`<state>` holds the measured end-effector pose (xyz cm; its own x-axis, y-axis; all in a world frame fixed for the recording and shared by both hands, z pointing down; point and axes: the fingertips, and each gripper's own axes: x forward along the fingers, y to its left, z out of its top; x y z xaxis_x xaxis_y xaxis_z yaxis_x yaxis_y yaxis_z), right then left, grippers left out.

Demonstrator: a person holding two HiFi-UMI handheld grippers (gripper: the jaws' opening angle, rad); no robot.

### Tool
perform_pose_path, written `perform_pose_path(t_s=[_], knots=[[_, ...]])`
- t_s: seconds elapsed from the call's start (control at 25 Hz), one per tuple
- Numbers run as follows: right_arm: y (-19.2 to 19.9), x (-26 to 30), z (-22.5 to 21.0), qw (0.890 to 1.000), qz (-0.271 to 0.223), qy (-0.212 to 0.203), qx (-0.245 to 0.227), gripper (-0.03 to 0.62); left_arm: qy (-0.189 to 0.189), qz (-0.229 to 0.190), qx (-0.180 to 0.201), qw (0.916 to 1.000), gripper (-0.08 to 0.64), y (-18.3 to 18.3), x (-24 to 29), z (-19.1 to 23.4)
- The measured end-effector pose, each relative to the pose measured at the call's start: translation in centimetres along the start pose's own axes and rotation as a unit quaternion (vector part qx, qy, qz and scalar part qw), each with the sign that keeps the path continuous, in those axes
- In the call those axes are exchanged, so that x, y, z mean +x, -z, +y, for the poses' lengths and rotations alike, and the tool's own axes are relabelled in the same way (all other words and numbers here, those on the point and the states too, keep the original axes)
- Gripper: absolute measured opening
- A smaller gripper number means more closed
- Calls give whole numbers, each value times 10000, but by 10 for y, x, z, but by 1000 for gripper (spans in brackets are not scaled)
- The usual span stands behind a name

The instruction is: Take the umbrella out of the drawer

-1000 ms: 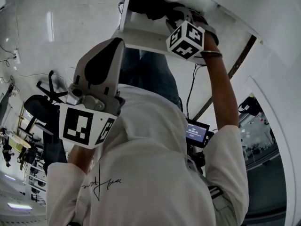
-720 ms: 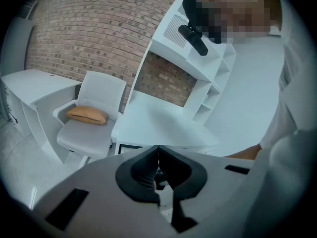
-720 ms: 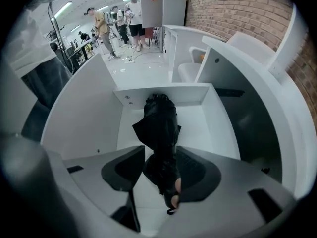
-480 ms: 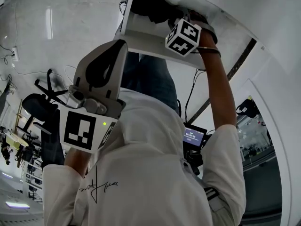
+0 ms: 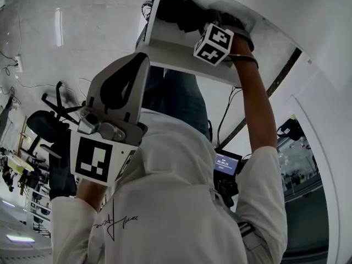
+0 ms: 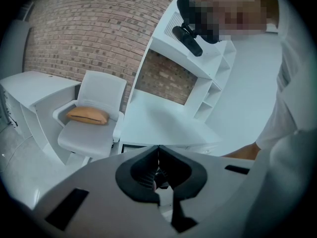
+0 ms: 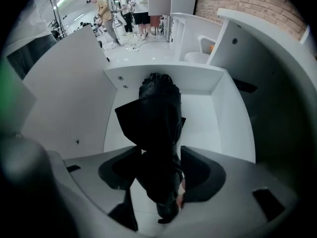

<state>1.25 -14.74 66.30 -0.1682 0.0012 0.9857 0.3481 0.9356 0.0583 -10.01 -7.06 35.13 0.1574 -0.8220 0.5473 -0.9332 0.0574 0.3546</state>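
A black folded umbrella [image 7: 158,123] lies lengthwise in the open white drawer [image 7: 203,118]. In the head view the umbrella [image 5: 184,12] shows as a dark bundle at the top, inside the drawer [image 5: 181,48]. My right gripper [image 7: 158,155] points down into the drawer, and its jaws have just been opening. The umbrella's near end sits between them, and they do not clamp it. In the head view the right gripper [image 5: 212,23] is partly hidden behind its marker cube. My left gripper [image 6: 158,150] is shut and empty, held by my chest [image 5: 142,58].
A white chair with an orange cushion [image 6: 91,115] stands beside a white desk [image 6: 163,123] under wall shelves. A black office chair [image 5: 49,125] is at the left, and a small lit screen [image 5: 226,163] hangs at my waist. People stand far off [image 7: 104,14].
The right gripper has sunk a little deeper into the drawer over the umbrella. The left gripper has barely moved.
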Motion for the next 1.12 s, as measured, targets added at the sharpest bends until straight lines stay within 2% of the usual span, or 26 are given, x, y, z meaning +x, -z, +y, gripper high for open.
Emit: perform_pose_path(t_s=[0.4,0.76,1.12], knots=[[3,22,1,9998,71,-112,-113,265,-20,100,-136,9999,17,7,4,10],[0,38,4,9996,76,-247,-110,268,-42,254,100,9996,17,9,7,14],[3,50,4,9993,121,-345,-93,268,-2,241,-73,9997,17,11,10,21]])
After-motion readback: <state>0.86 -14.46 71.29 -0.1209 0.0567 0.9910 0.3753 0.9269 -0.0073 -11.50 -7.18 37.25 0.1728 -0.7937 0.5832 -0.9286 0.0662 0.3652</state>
